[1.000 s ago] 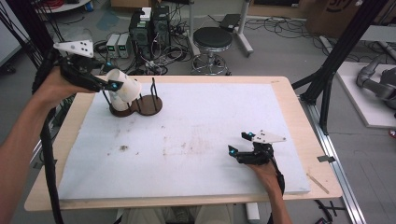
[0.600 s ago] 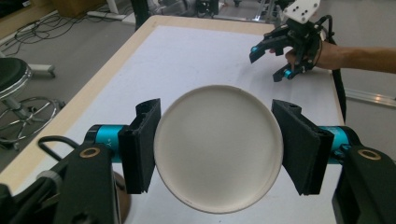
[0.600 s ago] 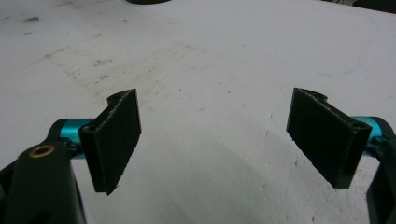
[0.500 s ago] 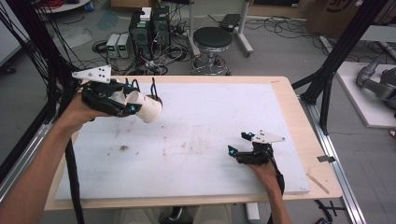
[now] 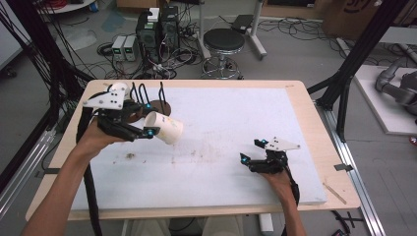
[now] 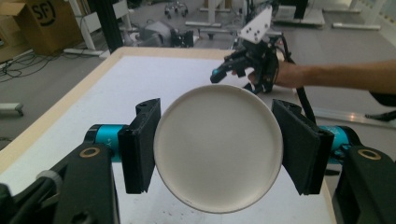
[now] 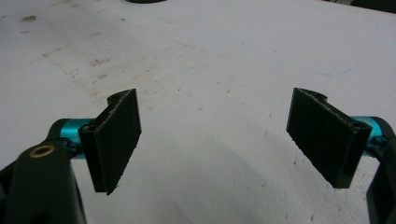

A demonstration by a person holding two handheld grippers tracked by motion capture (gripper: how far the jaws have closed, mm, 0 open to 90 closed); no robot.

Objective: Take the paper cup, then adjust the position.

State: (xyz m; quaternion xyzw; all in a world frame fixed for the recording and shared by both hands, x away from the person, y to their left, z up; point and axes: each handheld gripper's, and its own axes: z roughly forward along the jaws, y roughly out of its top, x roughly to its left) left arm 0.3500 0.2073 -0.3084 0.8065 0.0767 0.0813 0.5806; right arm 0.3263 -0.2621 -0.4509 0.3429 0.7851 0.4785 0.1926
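Observation:
A white cup [image 5: 166,129] hangs tilted on its side above the left part of the white table sheet [image 5: 221,118]. My left gripper [image 5: 147,120] is shut on it. In the left gripper view the cup's round bottom [image 6: 218,149] faces the camera, with both black pads [image 6: 140,145] pressing its sides. My right gripper [image 5: 252,151] rests on the sheet at the right. Its jaws [image 7: 219,135] stand wide open with only bare sheet between them. The left gripper view has the right gripper [image 6: 231,67] farther off, held in a hand.
A dark round rack with black upright hooks [image 5: 153,101] stands at the table's far left, just behind the cup. A small white object [image 5: 119,88] sits beside it. A brown smudge [image 5: 130,156] marks the sheet. A stool [image 5: 223,42] and electronics stand on the floor beyond.
My left gripper has carried the cup away from the rack, rightward, nearer to the person and lower. The right gripper has stayed in place.

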